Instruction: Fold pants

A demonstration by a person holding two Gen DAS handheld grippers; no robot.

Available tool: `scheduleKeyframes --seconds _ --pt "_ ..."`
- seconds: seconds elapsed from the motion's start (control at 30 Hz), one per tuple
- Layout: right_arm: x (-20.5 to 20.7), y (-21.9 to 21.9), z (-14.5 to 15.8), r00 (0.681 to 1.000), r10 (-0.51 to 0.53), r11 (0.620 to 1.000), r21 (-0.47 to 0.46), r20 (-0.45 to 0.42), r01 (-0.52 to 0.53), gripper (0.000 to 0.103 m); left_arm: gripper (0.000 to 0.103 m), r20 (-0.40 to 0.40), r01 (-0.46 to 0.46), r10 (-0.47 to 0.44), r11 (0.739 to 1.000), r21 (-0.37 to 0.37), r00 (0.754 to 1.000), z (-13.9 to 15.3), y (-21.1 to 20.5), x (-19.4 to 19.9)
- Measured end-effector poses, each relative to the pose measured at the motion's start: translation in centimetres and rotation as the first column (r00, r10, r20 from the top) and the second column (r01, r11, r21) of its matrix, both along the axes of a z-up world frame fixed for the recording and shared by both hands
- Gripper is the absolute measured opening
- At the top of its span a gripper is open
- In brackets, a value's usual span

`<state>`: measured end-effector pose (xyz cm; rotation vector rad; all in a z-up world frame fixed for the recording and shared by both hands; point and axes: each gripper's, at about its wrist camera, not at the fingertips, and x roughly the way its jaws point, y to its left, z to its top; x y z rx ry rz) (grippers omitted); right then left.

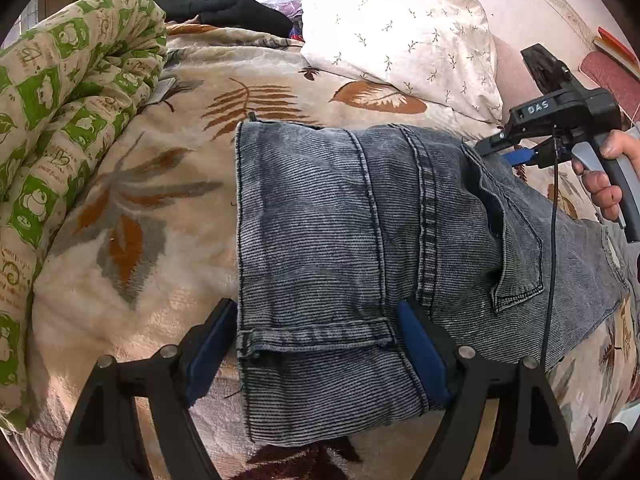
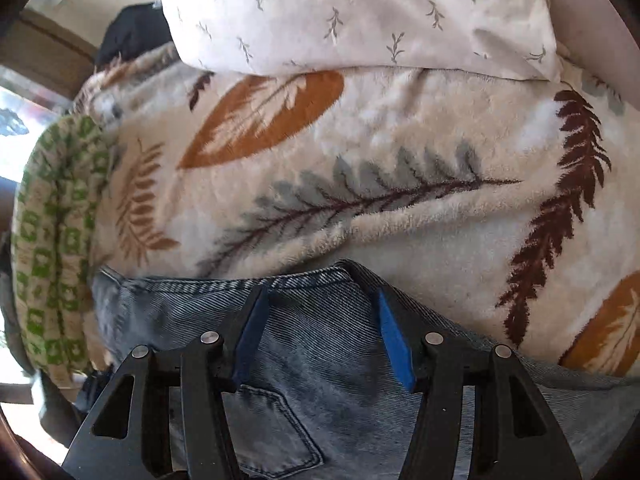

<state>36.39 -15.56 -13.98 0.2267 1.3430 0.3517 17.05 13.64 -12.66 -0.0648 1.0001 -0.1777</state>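
I am holding my left tongs [image 1: 316, 344] wide over the near end of the folded, faded grey-blue denim pants [image 1: 360, 248], lying mid-bed on the cream leaf-patterned fleece blanket [image 1: 140, 200]. My right tongs [image 2: 320, 324] are gaping at their far edge, gripping nothing. The plush blanket may be snagging and dragging the fold crooked. A white sprigged pillow [image 2: 360, 12] is sitting at the bed's head, a green-patterned quilt [image 1: 60, 120] rolled alongside.

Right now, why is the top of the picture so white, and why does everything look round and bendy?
Left wrist view: window light washes out the pillow; the fisheye lens curves the jeans. Right wrist view: glare at the left edge, the green quilt slightly blurred.
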Motion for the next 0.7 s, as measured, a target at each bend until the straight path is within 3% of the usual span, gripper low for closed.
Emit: scheduleKeyframes --seconds 0.03,0.07,0.1,0.2,0.4,0.53,0.63,0.7 --pt "0.1 0.1 -0.2 1.000 0.000 1.000 -0.009 -0.010 0.000 0.038 0.083 0.000 0.001 -0.001 1.000 -0.001 1.000 0.0 0.0 0.0" --pt "0.2 0.3 -0.3 1.000 0.002 1.000 -0.026 -0.018 -0.003 0.024 0.084 -0.001 0.001 -0.001 1.000 -0.002 1.000 0.0 0.0 0.0" --pt "0.2 0.6 -0.5 1.000 0.014 0.997 -0.072 -0.013 -0.015 0.016 0.084 -0.003 0.000 0.000 1.000 -0.006 1.000 0.0 0.1 0.0" --pt "0.4 0.7 -0.2 0.999 -0.006 0.996 -0.092 0.049 0.010 0.010 0.084 -0.009 -0.002 0.002 1.000 -0.018 1.000 -0.1 0.3 0.1" --pt "1.0 1.6 -1.9 0.996 -0.035 0.993 -0.108 0.078 0.043 0.009 0.085 -0.010 -0.006 0.006 1.000 -0.022 1.000 -0.1 0.3 0.1" --pt "1.0 0.8 -2.2 0.993 -0.091 0.993 -0.064 0.075 0.096 0.008 0.085 -0.006 -0.009 0.008 1.000 -0.018 1.000 0.1 0.2 0.0" --pt "0.7 0.2 -1.6 0.988 -0.127 0.991 -0.034 0.088 0.130 0.013 0.085 0.017 -0.003 0.003 1.000 0.004 1.000 0.4 -0.1 -0.4" --pt "0.0 -0.6 -0.8 0.981 -0.173 0.985 0.004 0.090 0.174 0.029 0.085 0.050 0.000 -0.001 1.000 0.031 0.999 0.9 -0.3 -0.8"
